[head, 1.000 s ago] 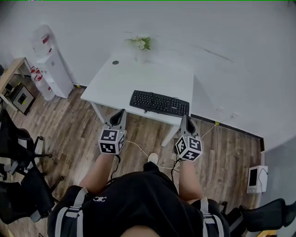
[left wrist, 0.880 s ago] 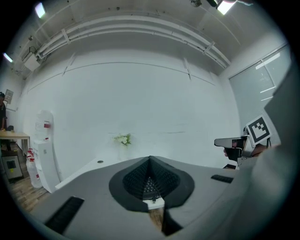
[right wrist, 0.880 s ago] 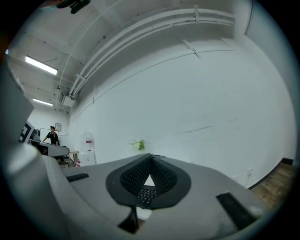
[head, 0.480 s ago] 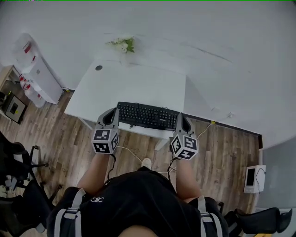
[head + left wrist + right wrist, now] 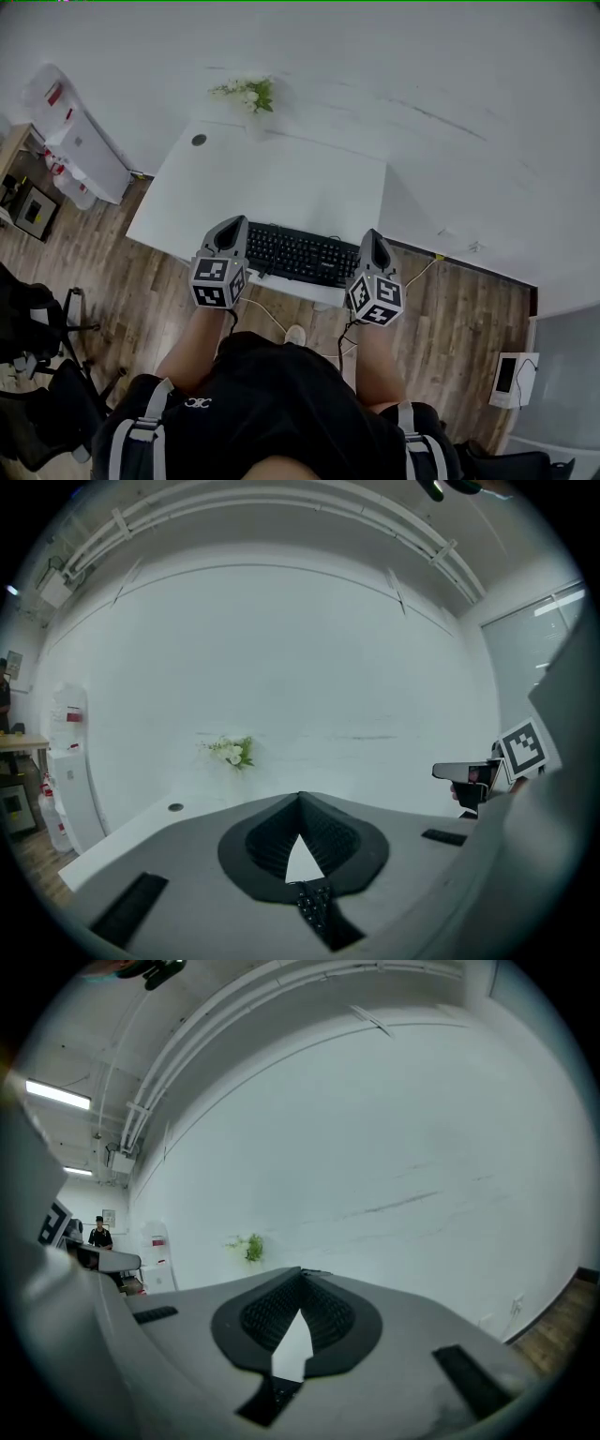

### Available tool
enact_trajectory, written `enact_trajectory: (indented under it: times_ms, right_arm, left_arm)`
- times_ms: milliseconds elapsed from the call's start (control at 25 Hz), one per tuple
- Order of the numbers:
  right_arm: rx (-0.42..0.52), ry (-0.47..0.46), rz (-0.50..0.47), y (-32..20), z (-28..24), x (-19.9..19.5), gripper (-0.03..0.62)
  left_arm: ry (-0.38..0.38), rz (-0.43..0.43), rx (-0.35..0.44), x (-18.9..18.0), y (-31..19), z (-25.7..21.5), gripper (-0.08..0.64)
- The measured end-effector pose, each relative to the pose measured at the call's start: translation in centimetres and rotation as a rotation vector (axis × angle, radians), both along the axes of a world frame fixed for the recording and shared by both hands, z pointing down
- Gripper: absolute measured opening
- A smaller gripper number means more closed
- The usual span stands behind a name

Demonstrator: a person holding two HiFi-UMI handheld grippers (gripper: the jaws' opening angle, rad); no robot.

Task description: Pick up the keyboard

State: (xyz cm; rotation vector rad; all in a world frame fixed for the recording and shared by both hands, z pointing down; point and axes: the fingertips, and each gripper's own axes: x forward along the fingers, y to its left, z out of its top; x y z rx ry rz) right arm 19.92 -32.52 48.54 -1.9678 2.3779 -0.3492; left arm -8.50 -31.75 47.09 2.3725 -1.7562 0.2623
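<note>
A black keyboard [image 5: 300, 255] lies along the near edge of a white table [image 5: 281, 178]. My left gripper [image 5: 234, 228] hovers at the keyboard's left end, jaws shut with nothing in them. My right gripper [image 5: 373, 240] is at the keyboard's right end, also shut and empty. In the left gripper view the closed jaws [image 5: 300, 801] leave a small gap where keyboard keys [image 5: 314, 907] show below. In the right gripper view the shut jaws [image 5: 300, 1275] likewise let a dark strip of keyboard [image 5: 272, 1396] show beneath them. Whether either gripper touches the keyboard I cannot tell.
A small vase of white flowers [image 5: 246, 93] stands at the table's far edge by the wall, near a round cable hole [image 5: 199, 140]. A white water dispenser [image 5: 80, 141] stands left of the table. Black office chairs [image 5: 42, 375] sit on the wooden floor at left.
The person has stepped toward the table. Both grippers have gone forward from short of the table to the keyboard's two ends, still shut.
</note>
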Motion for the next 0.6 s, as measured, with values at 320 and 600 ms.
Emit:
enact_trajectory:
  times_ms: [320,600]
  right_arm:
    - [-0.029,-0.004,0.036,-2.1,1.3,0.8,0.005]
    - [-0.036,0.036,0.086,-3.1,1.9,0.3,0.005]
  left_arm:
    - [-0.010,0.028,-0.034,-0.2,-3.1,1.7,0.009]
    - [-0.002,0.059,-0.043,-2.6,-5.9,2.5,0.009]
